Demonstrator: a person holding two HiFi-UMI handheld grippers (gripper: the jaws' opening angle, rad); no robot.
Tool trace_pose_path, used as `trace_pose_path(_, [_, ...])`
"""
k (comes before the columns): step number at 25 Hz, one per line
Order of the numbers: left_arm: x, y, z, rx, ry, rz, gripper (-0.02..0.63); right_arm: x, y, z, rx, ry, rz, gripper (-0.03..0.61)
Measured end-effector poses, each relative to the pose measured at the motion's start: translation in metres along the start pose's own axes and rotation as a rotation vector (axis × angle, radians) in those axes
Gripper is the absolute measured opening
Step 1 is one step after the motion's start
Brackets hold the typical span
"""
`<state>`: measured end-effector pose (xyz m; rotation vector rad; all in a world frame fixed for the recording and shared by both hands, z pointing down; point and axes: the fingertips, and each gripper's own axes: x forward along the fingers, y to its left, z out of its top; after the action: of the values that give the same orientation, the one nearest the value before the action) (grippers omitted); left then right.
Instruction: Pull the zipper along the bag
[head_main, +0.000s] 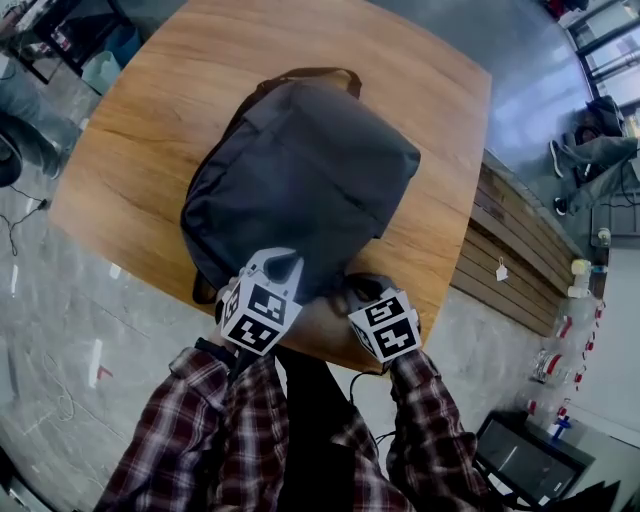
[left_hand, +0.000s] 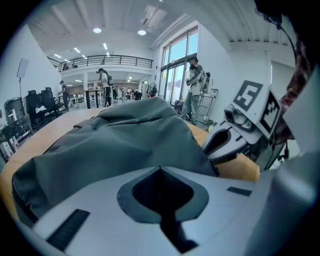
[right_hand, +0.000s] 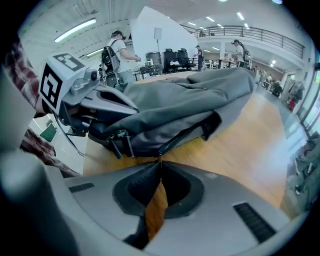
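Right gripper view: right tool (right_hand: 160, 162) clamped on zipper pull (right_hand: 160, 157) at backpack's (right_hand: 190, 100) near-right corner, on bench (right_hand: 245, 145) | left tool (left_hand: 160, 170) shut, apparently pinching near fabric | judged early: zipper track (right_hand: 192, 132) mostly untravelled

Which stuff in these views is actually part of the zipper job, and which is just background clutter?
Job: dark grey backpack; its zipper pull, pinched in the right gripper; left gripper, shut on the backpack's near edge; wooden table underneath.
Lying about: office chairs; standing person by the windows.
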<state>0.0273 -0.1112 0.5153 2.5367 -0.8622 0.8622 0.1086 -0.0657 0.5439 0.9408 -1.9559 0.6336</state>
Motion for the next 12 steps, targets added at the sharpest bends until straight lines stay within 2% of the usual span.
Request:
trace_pose_path(7, [-0.001,-0.002,-0.004,0.008,0.006,-0.007,0.009,0.005,-0.059,0.018,0.072,-0.002,-0.068,0.018])
trace_pose_path(12, [0.003,-0.001,-0.003,0.02,0.013,0.017,0.009,0.009,-0.062,0.021,0.135,-0.024,-0.054,0.018])
